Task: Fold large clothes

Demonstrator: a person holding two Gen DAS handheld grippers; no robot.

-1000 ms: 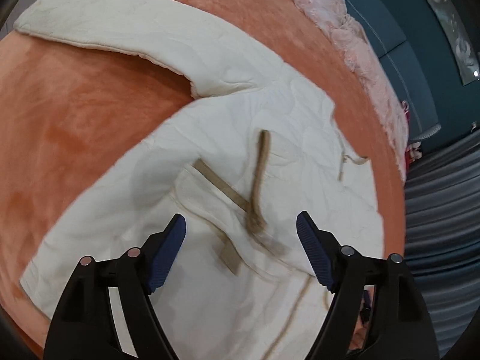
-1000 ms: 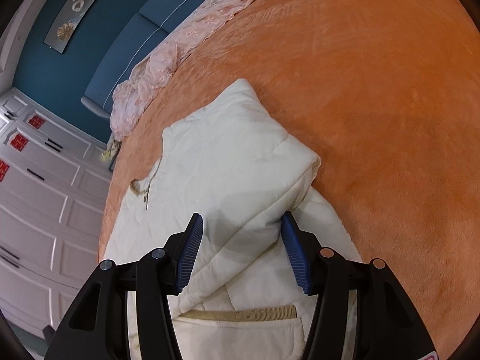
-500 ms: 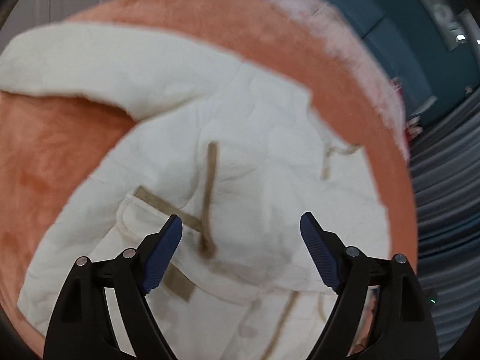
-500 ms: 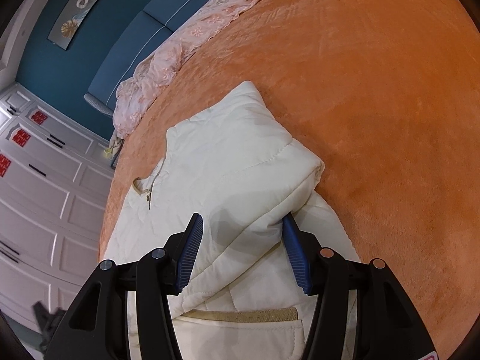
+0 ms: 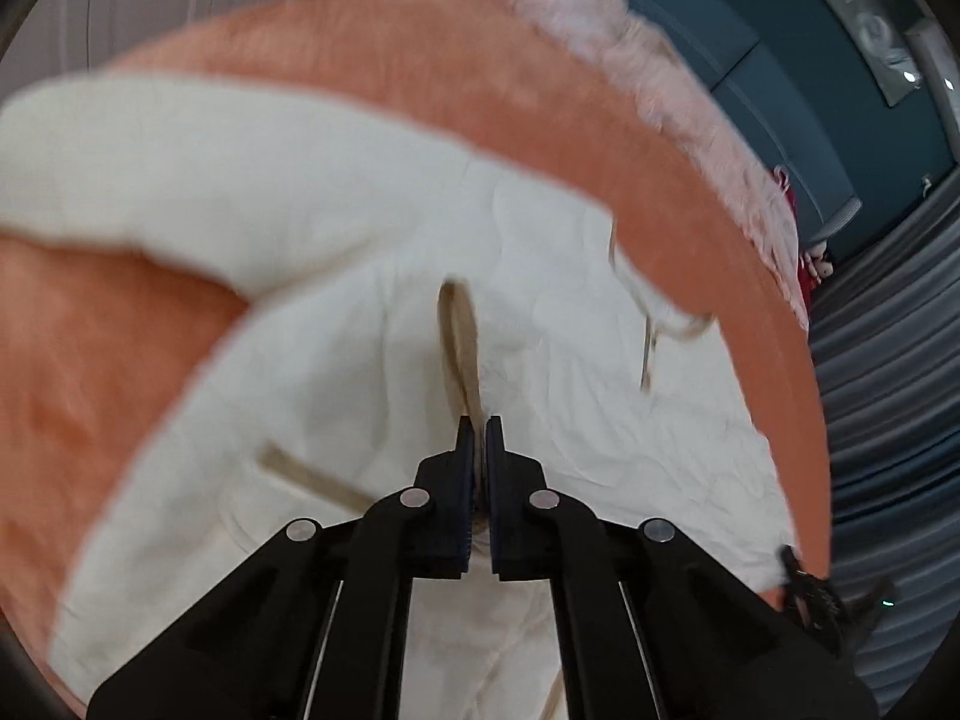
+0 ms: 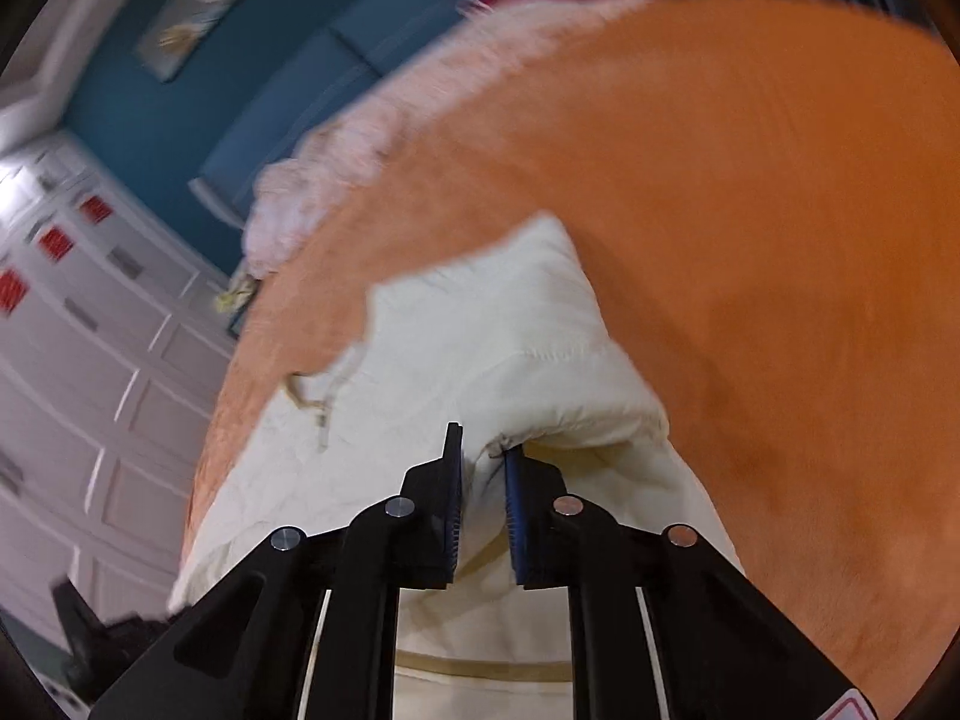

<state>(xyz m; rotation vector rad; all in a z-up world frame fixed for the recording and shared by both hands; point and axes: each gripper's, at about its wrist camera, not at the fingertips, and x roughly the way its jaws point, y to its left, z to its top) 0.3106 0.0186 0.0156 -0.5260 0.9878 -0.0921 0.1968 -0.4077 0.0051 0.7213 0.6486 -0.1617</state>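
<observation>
1. Your cream jacket (image 5: pixel 336 360): quilted matt cloth, tan woven trim.
2. Your orange bedspread (image 6: pixel 750 210): plush, velvety pile.
3. Your left gripper (image 5: pixel 479 426): matt black plastic, ribbed blue pads, shiny metal pins.

One cream quilted padded jacket (image 5: pixel 336 360) with tan trim, on one orange plush bed cover (image 5: pixel 372 60). One pale pink lacy garment (image 5: pixel 648 78). Two black two-finger grippers with blue pads: left (image 5: pixel 478 426), right (image 6: pixel 483 450).

Left gripper (image 5: pixel 479 423) — black linkage arms, 4 silver rivets, ridged blue pads.

Orange plush bed (image 6: pixel 750 192) under cream jacket (image 5: pixel 372 348), pink garment (image 5: pixel 648 78)
</observation>
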